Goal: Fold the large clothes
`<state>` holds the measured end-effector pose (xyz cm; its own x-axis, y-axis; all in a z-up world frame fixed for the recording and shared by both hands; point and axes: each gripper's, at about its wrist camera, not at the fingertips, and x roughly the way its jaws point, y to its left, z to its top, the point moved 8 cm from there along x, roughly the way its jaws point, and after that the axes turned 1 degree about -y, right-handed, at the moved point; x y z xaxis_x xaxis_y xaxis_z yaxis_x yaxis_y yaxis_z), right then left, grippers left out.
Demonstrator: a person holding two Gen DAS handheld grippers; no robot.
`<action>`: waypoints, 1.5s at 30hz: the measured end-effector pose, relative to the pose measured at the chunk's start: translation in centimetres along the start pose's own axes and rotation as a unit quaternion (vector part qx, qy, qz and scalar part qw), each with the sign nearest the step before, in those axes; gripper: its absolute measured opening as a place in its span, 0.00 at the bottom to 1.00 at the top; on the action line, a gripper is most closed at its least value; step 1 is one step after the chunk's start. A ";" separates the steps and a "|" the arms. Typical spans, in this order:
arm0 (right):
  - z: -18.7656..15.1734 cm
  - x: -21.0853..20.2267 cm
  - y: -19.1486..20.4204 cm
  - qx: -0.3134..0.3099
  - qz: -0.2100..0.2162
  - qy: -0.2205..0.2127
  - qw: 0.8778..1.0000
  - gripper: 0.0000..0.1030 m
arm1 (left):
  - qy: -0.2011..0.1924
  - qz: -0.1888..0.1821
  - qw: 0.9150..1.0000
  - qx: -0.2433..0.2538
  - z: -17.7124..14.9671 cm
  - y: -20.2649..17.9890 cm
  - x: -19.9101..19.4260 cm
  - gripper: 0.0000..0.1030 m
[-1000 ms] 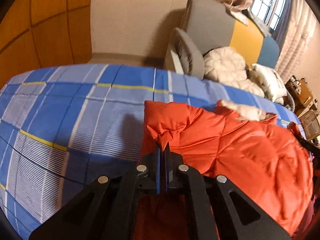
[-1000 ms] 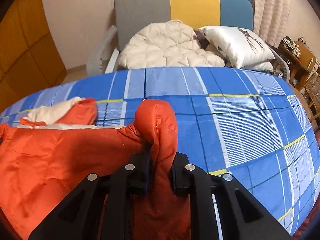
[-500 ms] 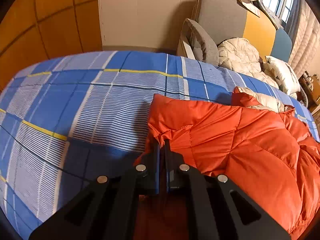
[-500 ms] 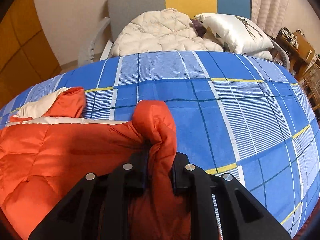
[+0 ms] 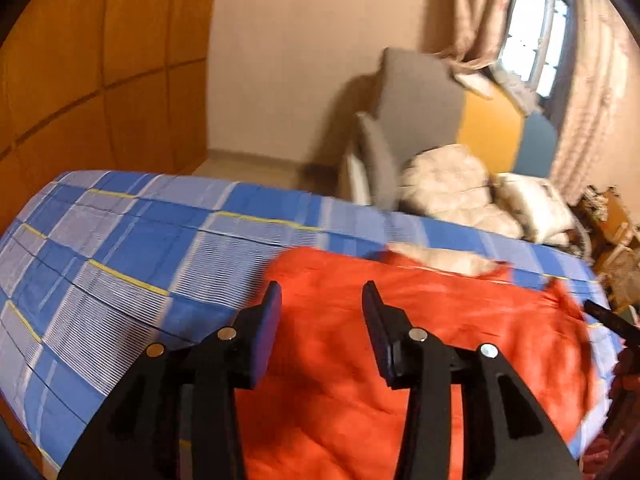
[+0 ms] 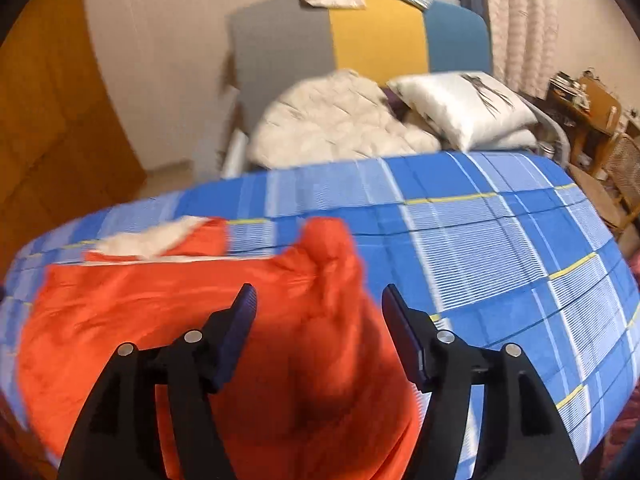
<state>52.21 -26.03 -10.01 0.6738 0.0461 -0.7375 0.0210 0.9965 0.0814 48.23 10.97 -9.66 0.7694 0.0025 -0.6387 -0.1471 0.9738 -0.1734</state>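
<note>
An orange quilted down jacket (image 5: 420, 344) with a cream lining lies folded on the blue plaid bed sheet (image 5: 132, 264). My left gripper (image 5: 322, 296) hovers above its left edge, jaws opening, pads clear of the fabric. In the right wrist view the same jacket (image 6: 168, 320) fills the lower left, a bunched orange fold standing up at its right edge. My right gripper (image 6: 318, 296) is above that fold, jaws opening wide, pads off the cloth. The cream lining (image 6: 160, 236) shows at the jacket's far edge.
Beyond the bed (image 6: 500, 240) stands a chair with a grey, yellow and blue back (image 6: 360, 36), piled with a cream quilted garment (image 6: 332, 128) and a white pillow (image 6: 464, 104). Wooden furniture (image 6: 592, 108) is at the right, orange wall panels (image 5: 100, 60) at the left.
Both grippers let go of the orange jacket, opened their jaws and lifted up and back from it. The jacket's corners dropped onto the bed.
</note>
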 end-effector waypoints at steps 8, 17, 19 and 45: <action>-4.1 -5.8 3.8 -0.022 0.046 -0.031 0.998 0.63 | -0.010 -0.051 0.998 0.036 -3.6 -9.3 -3.3 0.41; -8.0 -6.3 2.7 -0.033 0.030 -0.013 0.999 0.63 | 0.016 -0.066 0.996 0.055 -7.0 -13.5 -2.7 0.42; -8.3 -6.0 2.2 -0.026 0.027 -0.009 0.999 0.63 | 0.020 -0.063 0.996 0.054 -7.3 -13.7 -2.4 0.42; -7.7 -1.7 6.3 -0.051 0.019 0.013 0.998 0.63 | 0.062 -0.054 0.996 0.046 -9.5 -11.5 2.4 0.42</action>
<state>45.52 -19.30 -13.42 0.6539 0.0835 -0.7519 -0.0801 0.9959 0.0409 45.83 -2.43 -16.31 0.6941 -0.1257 -0.7088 -0.0065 0.9835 -0.1807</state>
